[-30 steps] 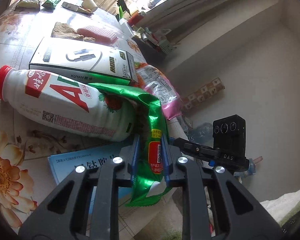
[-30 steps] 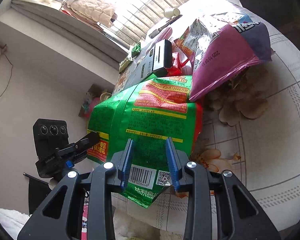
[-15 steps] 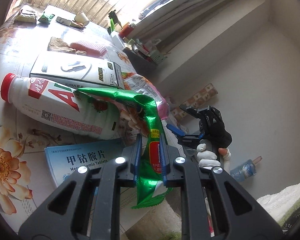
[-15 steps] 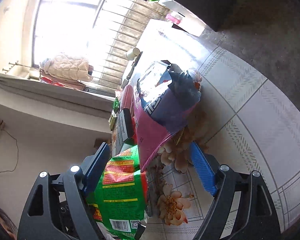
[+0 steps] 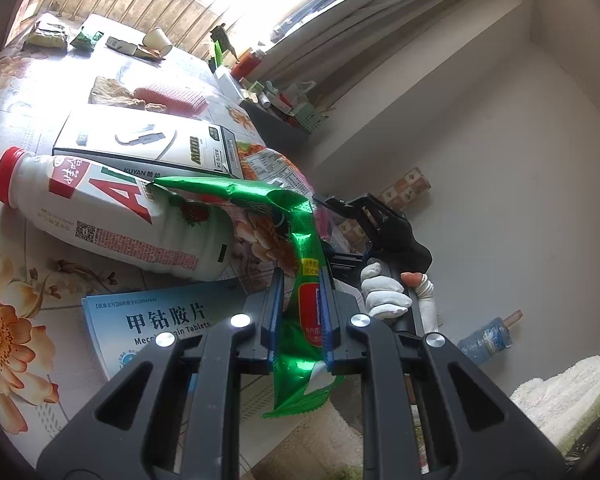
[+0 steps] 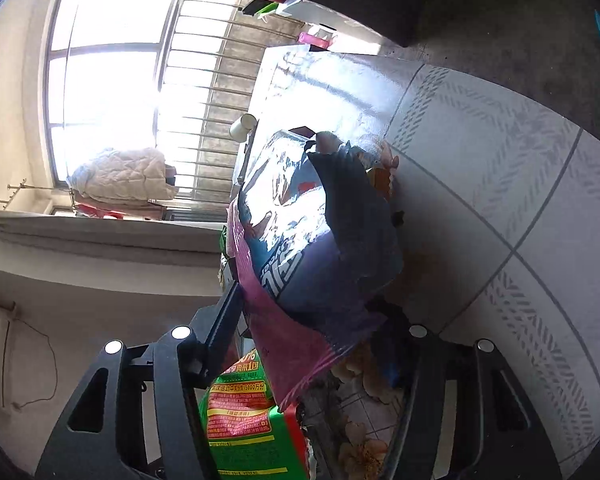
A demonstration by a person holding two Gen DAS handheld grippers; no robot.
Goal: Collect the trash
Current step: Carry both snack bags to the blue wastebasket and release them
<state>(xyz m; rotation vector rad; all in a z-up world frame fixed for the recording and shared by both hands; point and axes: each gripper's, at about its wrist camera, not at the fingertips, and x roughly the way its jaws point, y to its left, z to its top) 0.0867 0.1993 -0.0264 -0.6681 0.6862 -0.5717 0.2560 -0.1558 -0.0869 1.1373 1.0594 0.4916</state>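
The left claw (image 5: pixel 300 320) was pressed together on the lower end of a green snack bag (image 5: pixel 300 240). The bag hung over the near edge of the table (image 5: pixel 16 120), and its upper part bent back across a white milk bottle (image 5: pixel 116 216) that lay on its side. The bag looked empty and very light. Its foil was thin, shiny and crumpled, so it was probably slippery and would fold under any push. The flat sealed end, where it was pinched, seemed the best place to hold it.

The right claw (image 6: pixel 300 344) had just been closing, with a pink and blue snack bag (image 6: pixel 316 248) between its jaws. Whether the pads already pressed on this bag could not be told, because the bag hid one jaw. This bag lay on the table near the edge and looked puffed and soft. It was likely light as well, and its glossy skin could slide out of a loose grip. I think a hold on the pink crimped edge, which pointed toward the claw, would be safer than one on the swollen middle.
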